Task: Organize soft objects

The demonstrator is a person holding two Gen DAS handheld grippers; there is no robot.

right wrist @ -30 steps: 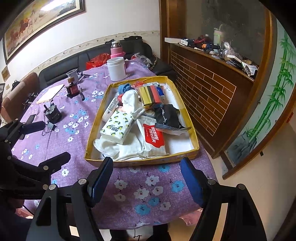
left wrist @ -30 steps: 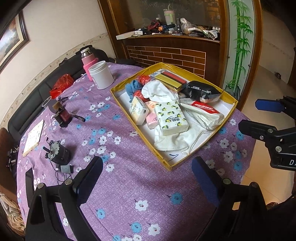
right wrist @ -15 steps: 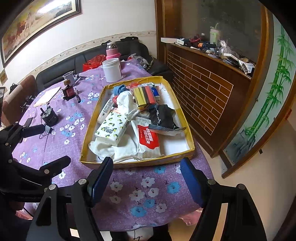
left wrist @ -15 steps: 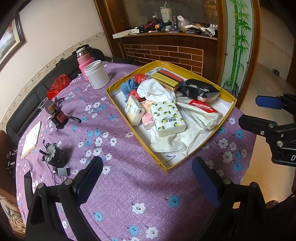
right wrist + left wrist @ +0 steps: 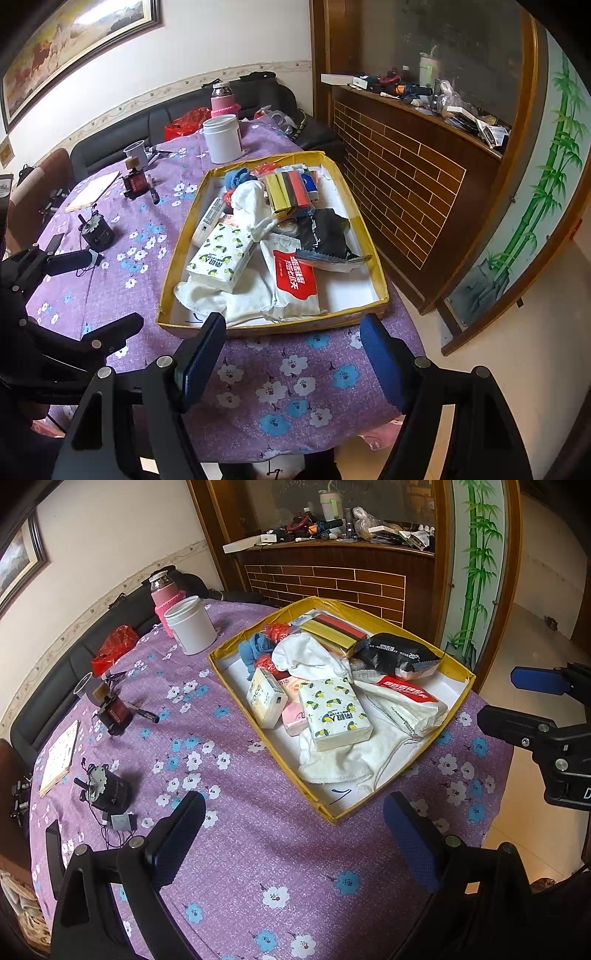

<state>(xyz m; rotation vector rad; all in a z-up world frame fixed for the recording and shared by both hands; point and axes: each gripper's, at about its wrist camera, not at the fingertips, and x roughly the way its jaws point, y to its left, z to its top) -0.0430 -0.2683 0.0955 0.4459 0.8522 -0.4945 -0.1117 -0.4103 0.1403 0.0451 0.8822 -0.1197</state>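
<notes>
Both the left tool (image 5: pixel 293 836) and right tool (image 5: pixel 291 360) are held released above the purple floral tabletop (image 5: pixel 236 853), grasping nothing. The lemon-print tissue pack (image 5: pixel 334 712) and white cloth (image 5: pixel 314 657) are piled within the shallow yellow cardboard tray (image 5: pixel 373 790).

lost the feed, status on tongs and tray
Left tongs and right tongs open, empty. Soft items piled in yellow tray, untouched. Lemon-print tissue pack lies topmost.

Over the last second both views have slid a little: in the left wrist view the yellow tray (image 5: pixel 458 698) now sits lower and further left, and in the right wrist view it lies slightly nearer the right gripper (image 5: pixel 291 356).
</notes>
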